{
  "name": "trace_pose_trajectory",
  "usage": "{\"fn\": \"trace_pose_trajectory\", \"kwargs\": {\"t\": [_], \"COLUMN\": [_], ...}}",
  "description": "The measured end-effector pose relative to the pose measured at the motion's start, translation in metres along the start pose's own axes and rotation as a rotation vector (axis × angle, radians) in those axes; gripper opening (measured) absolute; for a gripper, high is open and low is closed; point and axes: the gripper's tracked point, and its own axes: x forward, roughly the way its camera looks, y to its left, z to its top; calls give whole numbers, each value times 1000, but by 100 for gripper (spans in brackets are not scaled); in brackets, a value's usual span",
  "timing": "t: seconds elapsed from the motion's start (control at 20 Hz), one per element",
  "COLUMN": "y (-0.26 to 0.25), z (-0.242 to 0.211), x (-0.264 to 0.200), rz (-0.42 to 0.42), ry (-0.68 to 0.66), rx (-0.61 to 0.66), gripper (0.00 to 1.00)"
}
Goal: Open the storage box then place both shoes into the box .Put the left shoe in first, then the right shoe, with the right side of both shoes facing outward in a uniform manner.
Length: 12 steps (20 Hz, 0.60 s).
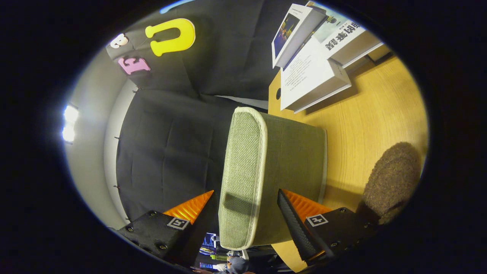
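Here, the gripper (243, 213) fingers spread around the green fabric storage box (266, 179) lid; soft, light cloth, best pinched at its piped edge.

Count from my tool (243, 207): 1 green storage box (274, 179), 1 brown fuzzy shoe (392, 182), 3 books (312, 72), 1 wooden tabletop (373, 118).

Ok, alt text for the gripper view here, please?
The gripper has its open fingers either side of a green fabric storage box on a wooden table. A brown fuzzy shoe lies beside the box, with stacked books beyond.
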Motion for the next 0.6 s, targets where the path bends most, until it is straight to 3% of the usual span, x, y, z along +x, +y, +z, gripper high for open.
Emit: {"fn": "trace_pose_trajectory", "kwargs": {"t": [0.15, 0.35, 0.4, 0.45, 0.5, 0.6], "y": [6, 21, 28, 23, 27, 34], "z": [-6, -10, -15, -2, -11, -12], "x": [1, -8, -12, -23, -9, -5], "rz": [10, 60, 80, 50, 56, 73], "ry": [12, 32, 48, 32, 39, 49], "rx": [12, 25, 9, -1, 2, -18], "gripper": [88, 53, 53, 53, 15, 13]}}
